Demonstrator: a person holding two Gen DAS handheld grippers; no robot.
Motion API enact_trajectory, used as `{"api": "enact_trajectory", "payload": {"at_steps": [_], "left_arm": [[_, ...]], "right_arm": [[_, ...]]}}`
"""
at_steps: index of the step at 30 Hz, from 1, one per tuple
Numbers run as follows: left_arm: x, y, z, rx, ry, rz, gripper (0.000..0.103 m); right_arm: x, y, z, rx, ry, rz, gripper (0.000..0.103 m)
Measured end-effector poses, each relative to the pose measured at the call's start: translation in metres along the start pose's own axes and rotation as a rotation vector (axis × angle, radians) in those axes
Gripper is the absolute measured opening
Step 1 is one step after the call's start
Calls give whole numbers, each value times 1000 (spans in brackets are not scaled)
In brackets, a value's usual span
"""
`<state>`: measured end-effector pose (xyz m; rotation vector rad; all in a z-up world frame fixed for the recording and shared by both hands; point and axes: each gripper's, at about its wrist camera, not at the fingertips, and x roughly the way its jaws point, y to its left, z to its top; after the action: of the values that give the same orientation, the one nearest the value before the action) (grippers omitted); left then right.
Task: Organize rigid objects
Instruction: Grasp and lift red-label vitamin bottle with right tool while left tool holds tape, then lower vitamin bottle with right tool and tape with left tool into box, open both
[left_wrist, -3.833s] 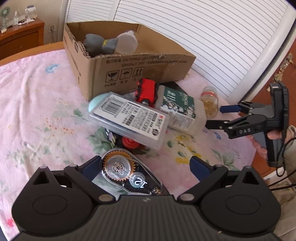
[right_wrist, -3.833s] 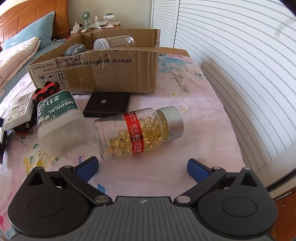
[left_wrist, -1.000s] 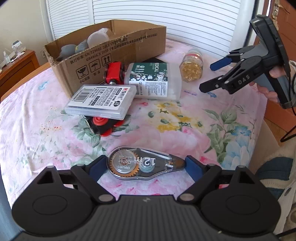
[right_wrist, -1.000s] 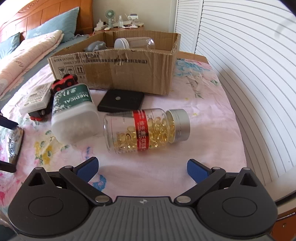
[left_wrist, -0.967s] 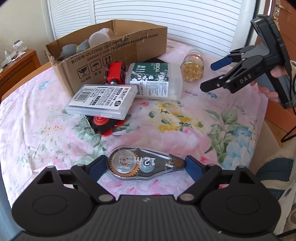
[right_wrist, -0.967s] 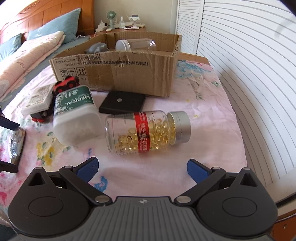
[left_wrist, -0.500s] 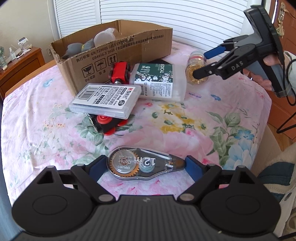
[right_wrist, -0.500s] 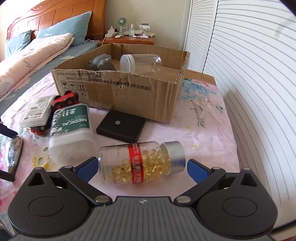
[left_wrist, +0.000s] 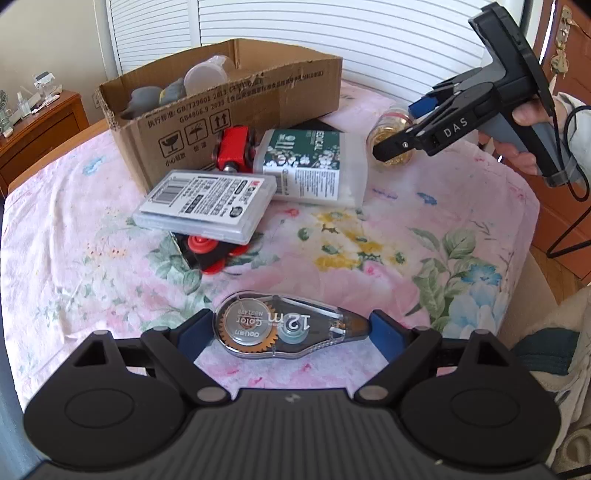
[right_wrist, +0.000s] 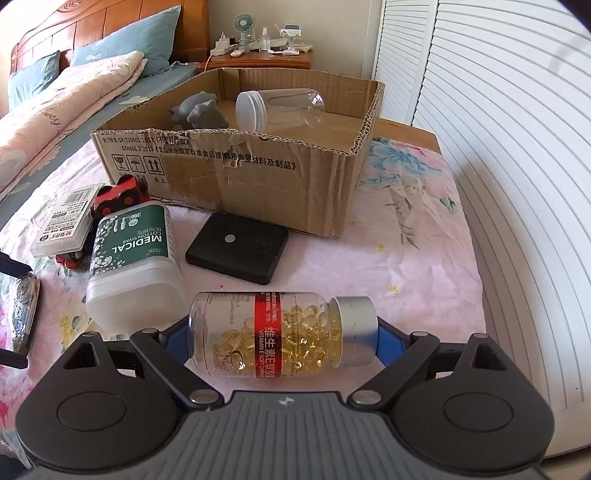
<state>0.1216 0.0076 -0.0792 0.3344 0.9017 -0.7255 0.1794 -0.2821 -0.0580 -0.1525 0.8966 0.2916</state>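
My left gripper (left_wrist: 291, 328) is shut on a clear correction tape dispenser (left_wrist: 284, 325), held endwise between the blue pads above the flowered cloth. My right gripper (right_wrist: 280, 336) is open, its pads on either side of a lying vitamin capsule bottle (right_wrist: 280, 339) with a red label and silver cap; whether they touch it I cannot tell. In the left wrist view the right gripper (left_wrist: 402, 136) hangs over that bottle (left_wrist: 391, 125). The cardboard box (right_wrist: 236, 173) stands behind, holding a clear jar (right_wrist: 280, 110) and a grey toy (right_wrist: 199, 110).
A cotton swab tub (right_wrist: 133, 258), a black flat case (right_wrist: 238, 251), a clear labelled box (left_wrist: 207, 203) on a red-wheeled toy (left_wrist: 207, 254), and a red toy car (left_wrist: 234, 149) lie before the box. The table edge (left_wrist: 532, 236) is right; shutters (right_wrist: 517, 147) stand behind.
My right gripper has moved forward and down so the vitamin bottle now lies between its pads. My left gripper still holds the correction tape and has shifted only slightly.
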Motion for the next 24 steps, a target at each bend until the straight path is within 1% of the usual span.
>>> {"api": "enact_trajectory", "payload": {"at_steps": [5, 8, 11, 15, 18, 22, 24], "left_arm": [[-11, -3, 7, 7, 2, 0, 89], [-20, -2, 15, 0, 2, -4, 89], [-32, 0, 28, 5, -18, 12, 89], [-47, 9, 52, 3, -61, 39, 89], [-51, 17, 71, 12, -91, 60, 89], [-49, 27, 95, 28, -119, 112, 89], [-46, 34, 106, 23, -127, 119, 89]], "right_arm": [[-15, -2, 4, 6, 1, 41, 96], [-28, 0, 12, -11, -15, 51, 96], [-41, 0, 24, -21, -43, 70, 96], [-56, 1, 52, -44, -98, 79, 96], [-58, 3, 77, -62, -139, 72, 96], [-48, 4, 115, -50, -174, 32, 96], [-39, 4, 133, -25, -166, 22, 96]]}}
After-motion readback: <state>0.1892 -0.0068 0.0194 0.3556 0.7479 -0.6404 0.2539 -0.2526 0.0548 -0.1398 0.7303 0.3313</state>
